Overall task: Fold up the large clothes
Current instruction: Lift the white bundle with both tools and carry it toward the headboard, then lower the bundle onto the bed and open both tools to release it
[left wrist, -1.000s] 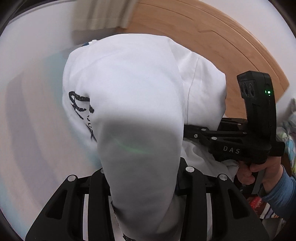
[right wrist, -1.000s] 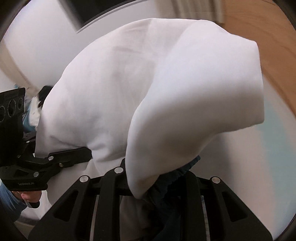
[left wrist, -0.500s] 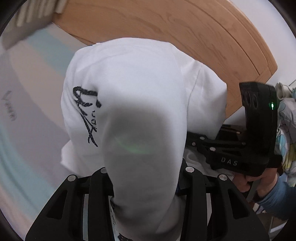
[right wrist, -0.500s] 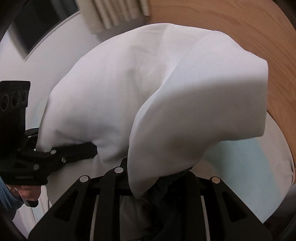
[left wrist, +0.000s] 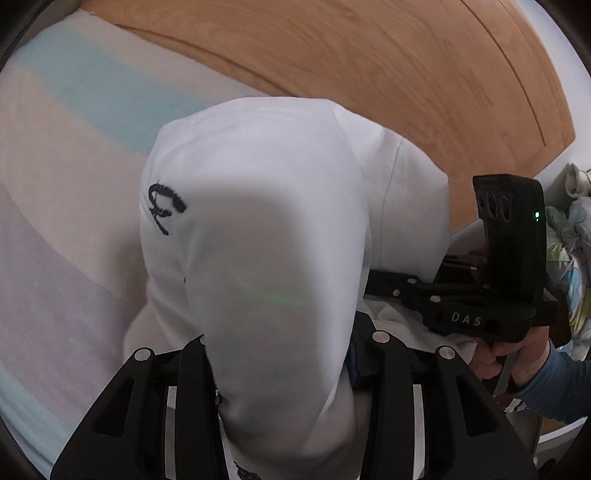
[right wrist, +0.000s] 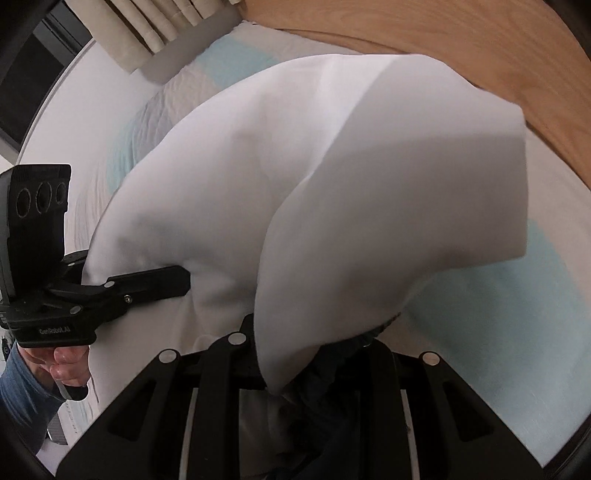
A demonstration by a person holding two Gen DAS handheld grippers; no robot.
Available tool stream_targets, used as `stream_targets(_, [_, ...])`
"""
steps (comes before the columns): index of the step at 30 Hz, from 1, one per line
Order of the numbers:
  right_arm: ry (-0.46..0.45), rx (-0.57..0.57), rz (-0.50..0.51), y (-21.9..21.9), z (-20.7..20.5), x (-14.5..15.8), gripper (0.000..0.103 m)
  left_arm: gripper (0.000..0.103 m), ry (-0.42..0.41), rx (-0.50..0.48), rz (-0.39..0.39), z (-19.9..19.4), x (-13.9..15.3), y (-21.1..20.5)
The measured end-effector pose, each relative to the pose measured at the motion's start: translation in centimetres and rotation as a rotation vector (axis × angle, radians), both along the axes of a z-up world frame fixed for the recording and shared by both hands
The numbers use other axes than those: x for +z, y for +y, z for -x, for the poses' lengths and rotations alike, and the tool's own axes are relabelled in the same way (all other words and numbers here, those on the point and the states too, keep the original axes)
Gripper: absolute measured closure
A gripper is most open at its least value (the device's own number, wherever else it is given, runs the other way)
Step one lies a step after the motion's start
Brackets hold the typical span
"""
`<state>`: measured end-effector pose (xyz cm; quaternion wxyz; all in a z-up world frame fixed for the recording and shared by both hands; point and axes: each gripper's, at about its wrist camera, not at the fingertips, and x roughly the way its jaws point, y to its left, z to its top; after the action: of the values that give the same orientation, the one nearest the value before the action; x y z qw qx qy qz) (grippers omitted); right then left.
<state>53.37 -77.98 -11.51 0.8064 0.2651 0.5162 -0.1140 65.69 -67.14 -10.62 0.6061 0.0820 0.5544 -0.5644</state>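
The white garment [left wrist: 266, 229] hangs bunched between both tools above the bed [left wrist: 55, 184]. The left gripper [left wrist: 280, 369] has its jaws partly closed, clamped on a thick fold of it; the right gripper [right wrist: 306, 354] has its jaws narrower, pinching another fold together with dark cloth [right wrist: 332, 373]. A loose flap juts out to the right in the right wrist view, its edge free in the air. The striped bed sheet lies bare on both sides below. The wooden headboard [left wrist: 369, 62] bounds the far side. A curtain [right wrist: 147, 29] hangs beyond the bed's corner; patterned bedding [left wrist: 572, 258] is heaped behind the right hand [left wrist: 509, 354].
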Motion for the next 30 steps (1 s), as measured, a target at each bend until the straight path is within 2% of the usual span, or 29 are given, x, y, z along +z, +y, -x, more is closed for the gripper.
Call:
stream_targets(4, [0.026, 0.008, 0.009, 0.2, 0.9, -1.9, 0.083, 0.062, -0.007, 0.031, -0.026, -1.2, -1.6, 0.7])
stream_targets(9, [0.062, 0.028, 0.032, 0.1, 0.6, -4.6, 0.081, 0.059, -0.059, 0.065, -0.045, -0.1, -2.6, 0.7])
stream_targets(12, [0.061, 0.038, 0.072, 1.1, 0.9, -4.1, 0.077, 0.058, -0.07, 0.108, -0.042, 0.5, -2.5, 1.4])
stream_targets(15, [0.061, 0.024, 0.1, 1.5, 1.2, -3.6, 0.067, 0.057, -0.093, 0.154, -0.039, 2.1, -1.8, 1.9])
stream_targets(18, [0.058, 0.009, 0.127, 1.7, 1.6, -2.7, 0.053, 0.049, -0.13, 0.197, -0.057, 3.1, -0.9, 3.5])
stream_targets(21, [0.046, -0.017, 0.144, 1.5, 2.6, -2.1, 0.037, 0.035, -0.17, 0.242, -0.098, 5.7, 0.6, 4.5])
stream_targets(23, [0.037, -0.037, 0.154, 1.3, 3.6, -1.6, 0.032, 0.016, -0.219, 0.279, -0.123, 6.6, 1.5, 5.6])
stream_targets(28, [-0.015, -0.075, 0.212, 1.7, 6.7, 0.9, 0.016, 0.01, -0.303, 0.372, -0.154, 8.0, 3.8, 8.2])
stream_targets(30, [-0.04, -0.089, 0.248, 2.0, 9.6, 2.0, 0.012, 0.007, -0.327, 0.386, -0.179, 9.7, 4.8, 8.4])
